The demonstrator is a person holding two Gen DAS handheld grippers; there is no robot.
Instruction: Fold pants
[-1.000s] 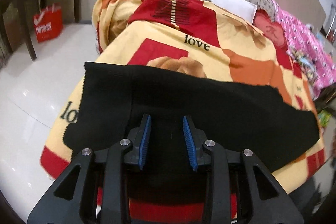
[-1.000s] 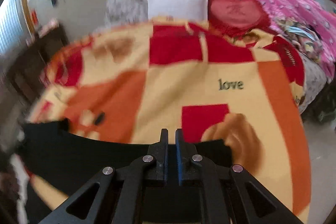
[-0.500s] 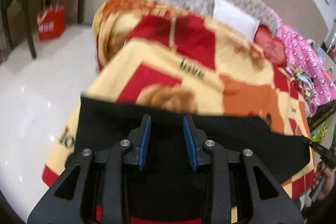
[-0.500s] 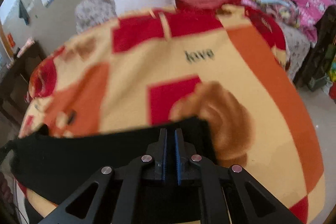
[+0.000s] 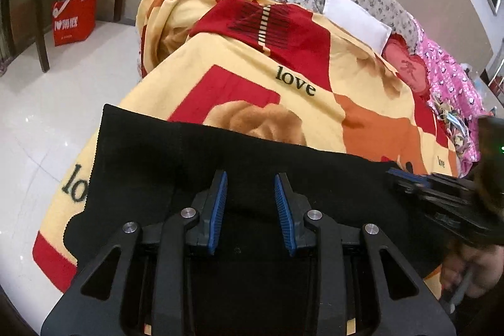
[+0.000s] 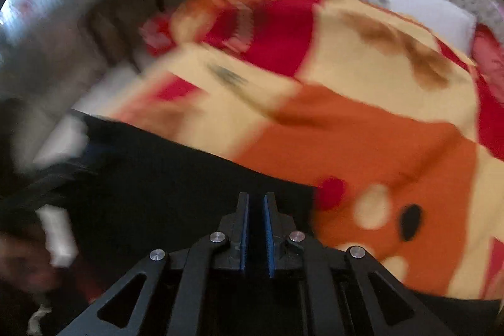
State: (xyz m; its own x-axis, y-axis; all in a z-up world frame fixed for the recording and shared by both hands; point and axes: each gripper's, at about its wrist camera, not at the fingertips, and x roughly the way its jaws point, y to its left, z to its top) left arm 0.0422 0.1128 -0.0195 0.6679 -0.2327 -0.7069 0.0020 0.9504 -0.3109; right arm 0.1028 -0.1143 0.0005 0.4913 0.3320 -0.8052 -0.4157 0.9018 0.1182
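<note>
Black pants [image 5: 252, 166] lie under left hand-held gripper [image 5: 250, 194].

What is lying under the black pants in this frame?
The black pants lie on a yellow, red and orange "love" blanket spread over the bed. Whatever is beneath their middle is covered by the fabric.

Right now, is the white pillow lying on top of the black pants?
No: the white pillow sits at the far end of the bed, well apart from the black pants at the near edge.
</note>
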